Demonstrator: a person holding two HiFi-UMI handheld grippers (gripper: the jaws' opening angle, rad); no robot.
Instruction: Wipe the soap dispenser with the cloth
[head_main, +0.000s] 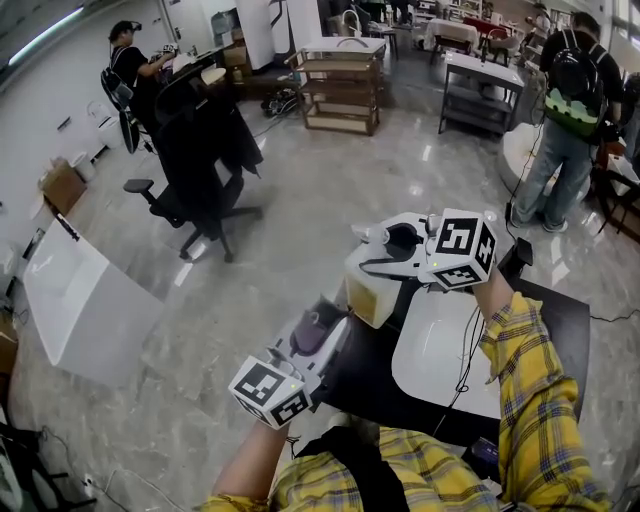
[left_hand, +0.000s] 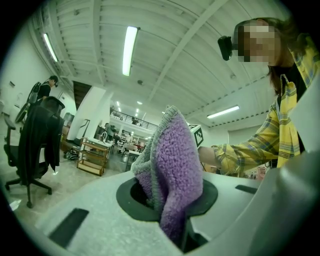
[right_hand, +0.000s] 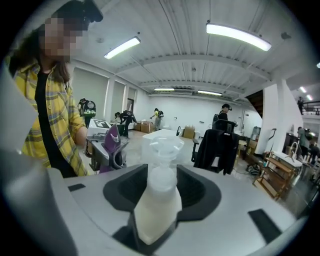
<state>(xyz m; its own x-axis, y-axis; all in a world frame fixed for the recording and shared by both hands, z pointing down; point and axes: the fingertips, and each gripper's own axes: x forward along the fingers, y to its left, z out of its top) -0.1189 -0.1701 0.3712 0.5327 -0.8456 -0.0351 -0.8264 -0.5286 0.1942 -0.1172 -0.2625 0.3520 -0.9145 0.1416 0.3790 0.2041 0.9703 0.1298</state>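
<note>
In the head view my right gripper (head_main: 368, 256) is shut on the soap dispenser (head_main: 370, 292), a translucent bottle of pale yellow liquid held tilted above the black table's (head_main: 562, 318) left edge. The right gripper view shows the dispenser (right_hand: 156, 197) clamped between the jaws, its clear pump head pointing away. My left gripper (head_main: 322, 328) is shut on a purple and grey cloth (head_main: 314, 332), just below and left of the bottle, a small gap apart. The cloth (left_hand: 172, 167) stands up from the jaws in the left gripper view.
A white basin (head_main: 440, 350) lies on the black table under my right arm. On the floor are a black office chair (head_main: 200, 150) with a jacket, a wooden shelf cart (head_main: 340, 90) and a white panel (head_main: 85, 300). A person with a backpack (head_main: 568, 110) stands far right.
</note>
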